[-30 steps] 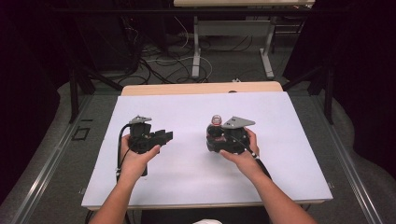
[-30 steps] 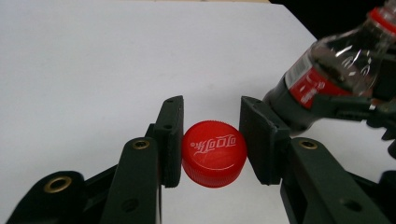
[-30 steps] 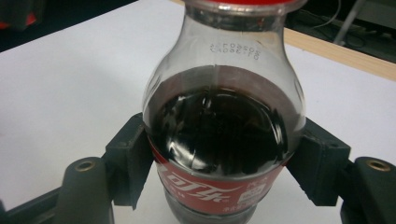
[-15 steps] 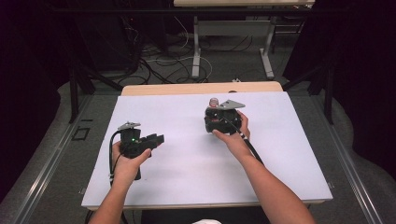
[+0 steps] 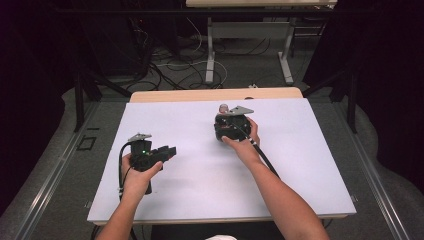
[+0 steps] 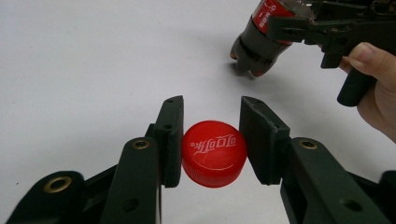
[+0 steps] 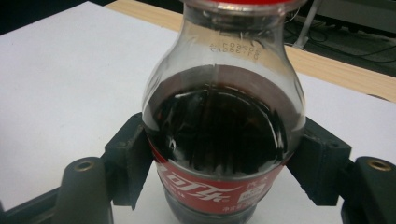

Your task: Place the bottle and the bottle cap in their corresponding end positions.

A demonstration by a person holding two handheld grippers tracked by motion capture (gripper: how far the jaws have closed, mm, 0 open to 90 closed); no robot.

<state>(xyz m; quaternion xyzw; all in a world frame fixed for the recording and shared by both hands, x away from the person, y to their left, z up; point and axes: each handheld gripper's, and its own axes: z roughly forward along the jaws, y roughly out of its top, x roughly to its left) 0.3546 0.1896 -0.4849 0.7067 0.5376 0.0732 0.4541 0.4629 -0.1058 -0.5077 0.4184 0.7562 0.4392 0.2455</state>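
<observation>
A small cola bottle (image 7: 224, 116) with dark drink and a red label stands upright on the white table top (image 5: 300, 155). My right gripper (image 7: 224, 140) is shut on its body, jaws pressing both sides. In the high view the right gripper (image 5: 226, 122) sits at the table's far middle, the bottle's neck (image 5: 223, 108) poking above it. My left gripper (image 6: 210, 112) is shut on a red bottle cap (image 6: 214, 151), logo up, just above the table. From above, the left gripper (image 5: 169, 150) is at the near left. The left gripper view has the bottle (image 6: 259, 39) ahead to the right.
A wooden strip (image 5: 215, 94) runs along the table's far edge. Beyond it are metal table legs (image 5: 210, 50) and loose cables (image 5: 165, 60) on the floor. Bare white surface lies between the two grippers and to the right.
The right gripper carried the bottle away from the person toward the far edge. The left gripper drifted slightly left and nearer with the cap. The two are farther apart.
</observation>
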